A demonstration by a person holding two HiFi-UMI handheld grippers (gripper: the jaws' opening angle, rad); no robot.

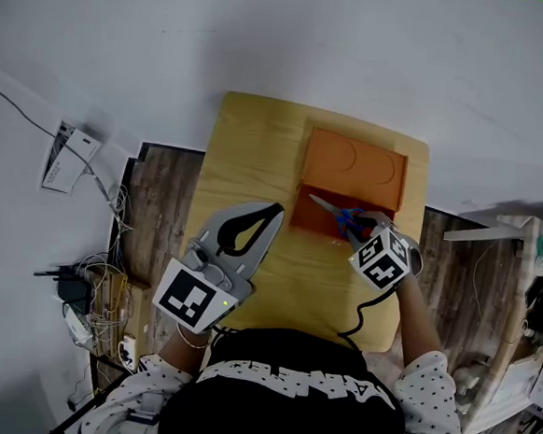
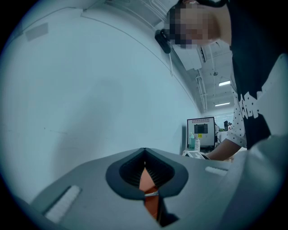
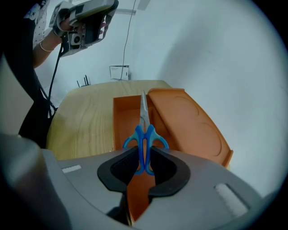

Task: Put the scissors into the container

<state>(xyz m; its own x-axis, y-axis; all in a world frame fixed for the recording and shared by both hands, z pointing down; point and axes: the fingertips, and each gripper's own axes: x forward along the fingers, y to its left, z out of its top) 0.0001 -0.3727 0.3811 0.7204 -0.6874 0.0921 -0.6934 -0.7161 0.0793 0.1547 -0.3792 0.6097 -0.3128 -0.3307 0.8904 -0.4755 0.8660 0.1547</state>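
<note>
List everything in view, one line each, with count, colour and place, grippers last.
scissors: one, blue handles and silver blades, held by the handles, blades pointing over the open container
container: one, orange, open, far right part of the table
lid: one, orange, lying open beyond the container
table: one, light wood, centre
cables: a tangle, white and black, on the floor at left
left gripper: one, grey, jaws together, empty, raised over the table's left side
right gripper: one, grey, shut on the scissors
</note>
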